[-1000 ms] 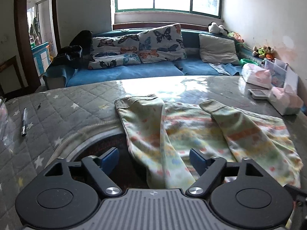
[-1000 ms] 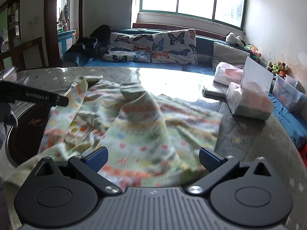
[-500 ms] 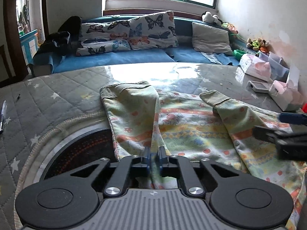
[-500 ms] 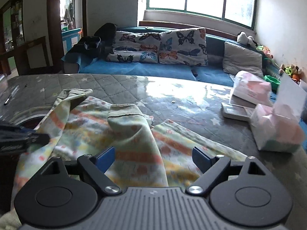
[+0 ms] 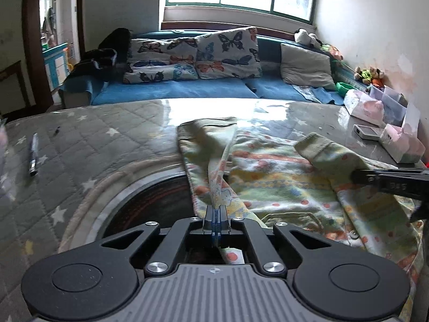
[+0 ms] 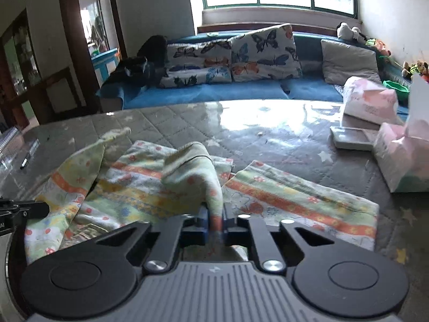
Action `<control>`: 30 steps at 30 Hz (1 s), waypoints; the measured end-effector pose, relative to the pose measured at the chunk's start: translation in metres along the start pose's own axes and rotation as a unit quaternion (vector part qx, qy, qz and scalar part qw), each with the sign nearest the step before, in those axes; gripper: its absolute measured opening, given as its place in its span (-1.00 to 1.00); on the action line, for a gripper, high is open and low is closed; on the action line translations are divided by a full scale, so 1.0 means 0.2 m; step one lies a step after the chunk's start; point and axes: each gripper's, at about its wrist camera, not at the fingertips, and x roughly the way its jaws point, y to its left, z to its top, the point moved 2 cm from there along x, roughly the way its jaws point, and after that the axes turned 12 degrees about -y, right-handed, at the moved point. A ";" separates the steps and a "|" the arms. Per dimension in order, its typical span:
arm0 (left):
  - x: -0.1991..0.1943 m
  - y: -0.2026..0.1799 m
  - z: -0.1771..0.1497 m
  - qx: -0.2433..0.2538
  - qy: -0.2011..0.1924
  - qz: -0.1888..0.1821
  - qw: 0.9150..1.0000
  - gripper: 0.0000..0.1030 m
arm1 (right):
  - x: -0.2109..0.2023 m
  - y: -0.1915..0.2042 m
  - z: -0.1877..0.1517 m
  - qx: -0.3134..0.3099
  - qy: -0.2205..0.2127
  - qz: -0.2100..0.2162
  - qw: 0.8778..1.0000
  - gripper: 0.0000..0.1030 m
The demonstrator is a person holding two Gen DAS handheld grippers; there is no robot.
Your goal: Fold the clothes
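Black plastic tongs, one pair in each of the person's hands, are both pinching cloth. The left gripper (image 5: 215, 216) is showing its blue-padded fingers pressed together with almost no gap, clamping a raised ridge of the left sleeve (image 5: 206, 145). The right gripper (image 6: 214, 221) is likewise squeezed nearly closed on the right sleeve (image 6: 198, 166), whose fabric is rising in a soft hump just ahead of its tips.

Both sleeves belong to one small garment (image 5: 270, 179), pale green and cream with orange and yellow printed bands. It is lying spread directly in front of both tongs on a quilted grey table cover (image 5: 88, 145) patterned with stars. Each sleeve is lying over the body of the garment, cuffs pointing away from the tongs. Under the left tongs and slightly to their left, a dark round opening (image 5: 150, 209) in the table is showing.

Farther out, a pen (image 5: 33, 158) is resting well to the left of the left tongs. Pink tissue packs (image 6: 402, 158) and a small flat box (image 6: 351, 136) are sitting well to the right of the right tongs. Beyond the table, a blue sofa (image 6: 214, 94) with butterfly cushions (image 6: 265, 53) is standing under a bright window.

As a judgement, the folding is at an early stage: the garment is laid out and the sleeves are gripped, but the sleeves are not yet settled flat, and the body is still waiting to be folded over.
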 end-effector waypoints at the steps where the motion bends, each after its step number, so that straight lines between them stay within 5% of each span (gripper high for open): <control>1: -0.02 0.01 0.00 -0.003 -0.001 0.003 1.000 -0.98 | -0.03 -0.01 0.00 0.002 -0.006 0.000 1.000 -0.90; 19: -0.50 0.29 -0.26 -0.070 0.001 0.044 0.997 -0.98 | -0.82 -0.30 -0.06 0.049 -0.098 -0.054 0.992 -0.92; 30: -0.80 0.30 -0.50 -0.073 0.025 0.056 0.995 -0.98 | -1.16 -0.61 -0.43 0.126 -0.061 -0.126 0.982 -0.82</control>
